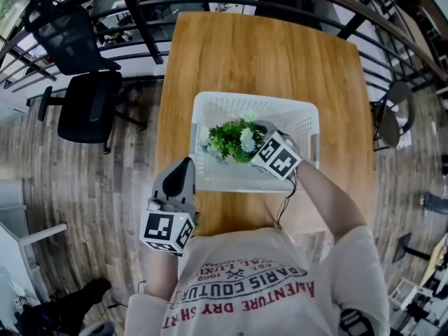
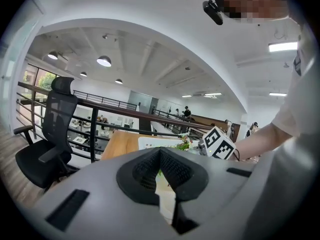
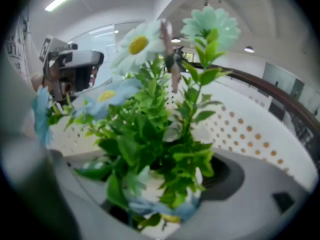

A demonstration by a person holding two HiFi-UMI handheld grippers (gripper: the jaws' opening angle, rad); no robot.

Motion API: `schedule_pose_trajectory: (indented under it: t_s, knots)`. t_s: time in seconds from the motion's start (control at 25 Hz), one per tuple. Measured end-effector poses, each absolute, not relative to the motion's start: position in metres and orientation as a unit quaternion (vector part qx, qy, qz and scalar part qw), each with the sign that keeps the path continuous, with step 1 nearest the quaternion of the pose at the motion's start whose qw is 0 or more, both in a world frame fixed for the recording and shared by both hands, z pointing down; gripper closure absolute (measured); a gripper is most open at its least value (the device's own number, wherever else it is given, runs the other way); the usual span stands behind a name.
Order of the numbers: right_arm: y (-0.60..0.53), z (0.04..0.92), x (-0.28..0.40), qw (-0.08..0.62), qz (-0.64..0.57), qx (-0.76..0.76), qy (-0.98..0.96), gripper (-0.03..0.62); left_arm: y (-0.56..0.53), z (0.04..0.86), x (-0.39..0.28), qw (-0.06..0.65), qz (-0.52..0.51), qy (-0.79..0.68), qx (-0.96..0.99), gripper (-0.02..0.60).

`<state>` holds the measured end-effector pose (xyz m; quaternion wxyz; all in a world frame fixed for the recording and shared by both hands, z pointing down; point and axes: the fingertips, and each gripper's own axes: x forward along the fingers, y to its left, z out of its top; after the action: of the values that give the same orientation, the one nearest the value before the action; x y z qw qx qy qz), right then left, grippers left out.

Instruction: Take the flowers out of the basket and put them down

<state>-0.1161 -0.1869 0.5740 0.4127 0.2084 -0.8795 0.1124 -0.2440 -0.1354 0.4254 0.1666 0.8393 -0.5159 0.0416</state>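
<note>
A bunch of artificial flowers (image 1: 231, 140) with green leaves and white and pale blue daisies sits inside the white perforated basket (image 1: 245, 102) on the wooden table (image 1: 266, 54). My right gripper (image 1: 260, 137) reaches into the basket from the right and is shut on the flowers (image 3: 155, 134) low on the bunch, and the leaves hide most of its pads. The basket wall (image 3: 250, 129) rises just behind. My left gripper (image 1: 186, 165) hangs outside the basket's front left corner, shut (image 2: 161, 156) and holding nothing.
A black office chair (image 1: 87, 103) stands left of the table, with another chair (image 1: 395, 114) at the right. A dark metal railing (image 1: 140, 5) curves behind the table's far end. Wood-plank floor lies on both sides.
</note>
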Motion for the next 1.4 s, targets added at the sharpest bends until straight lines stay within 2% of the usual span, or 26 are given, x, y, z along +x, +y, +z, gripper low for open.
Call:
schedule_pose_trajectory:
  t_s: [0.4, 0.76, 1.12, 1.4]
  knots:
    - [-0.179, 0.466, -0.061, 0.327, 0.094, 0.298, -0.892, 0.118, -0.128, 0.387, -0.214, 0.123, 0.026, -0.518, 0.846, 0.571]
    - [-0.150, 0.423, 0.073, 0.297, 0.082, 0.345, -0.887, 0.118, -0.108, 0.356, -0.077, 0.087, 0.012, -0.502, 0.860, 0.571]
    - [-0.120, 0.463, 0.233, 0.299, 0.130, 0.430, -0.842, 0.118, -0.087, 0.379, 0.058, 0.098, 0.007, -0.457, 0.884, 0.571]
    - [-0.092, 0.532, 0.304, 0.299, 0.181, 0.474, -0.808, 0.118, -0.065, 0.407, 0.131, 0.114, 0.023, -0.425, 0.897, 0.571]
